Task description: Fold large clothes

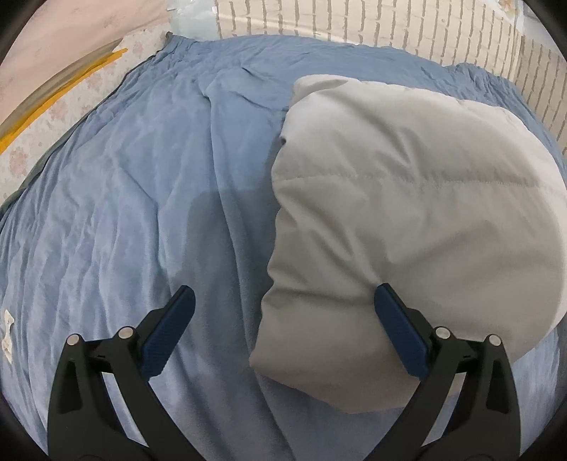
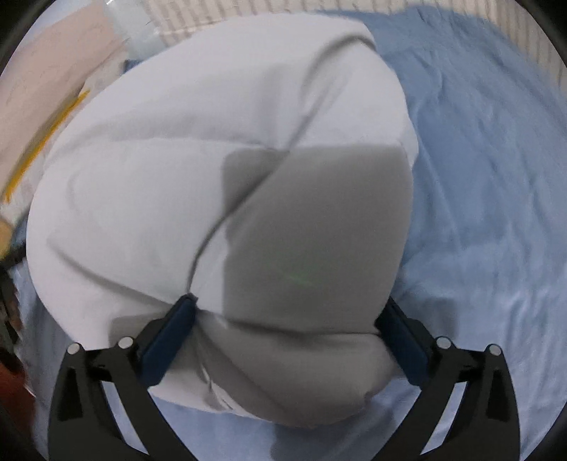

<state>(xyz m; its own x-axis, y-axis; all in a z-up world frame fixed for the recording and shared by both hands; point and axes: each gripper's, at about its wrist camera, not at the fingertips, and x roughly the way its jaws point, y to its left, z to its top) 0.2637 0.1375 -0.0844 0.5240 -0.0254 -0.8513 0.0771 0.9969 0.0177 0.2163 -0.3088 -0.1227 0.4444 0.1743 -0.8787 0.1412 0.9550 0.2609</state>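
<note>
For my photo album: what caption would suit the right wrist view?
Wide-open right gripper straddling a folded white puffy jacket on a blue bedsheet.

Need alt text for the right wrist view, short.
A folded, puffy white quilted garment fills most of the view, lying on a wrinkled blue bedsheet. The right tongs stand wide open around its near end, a blue pad on either side of it.

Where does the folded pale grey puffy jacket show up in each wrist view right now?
Left wrist: the jacket fills the right half, lying on the blue bedsheet.
Right wrist: the jacket fills the centre, bulging between the open gripper's fingers.
Shared landmark: the white brick-pattern wall along the top.
</note>
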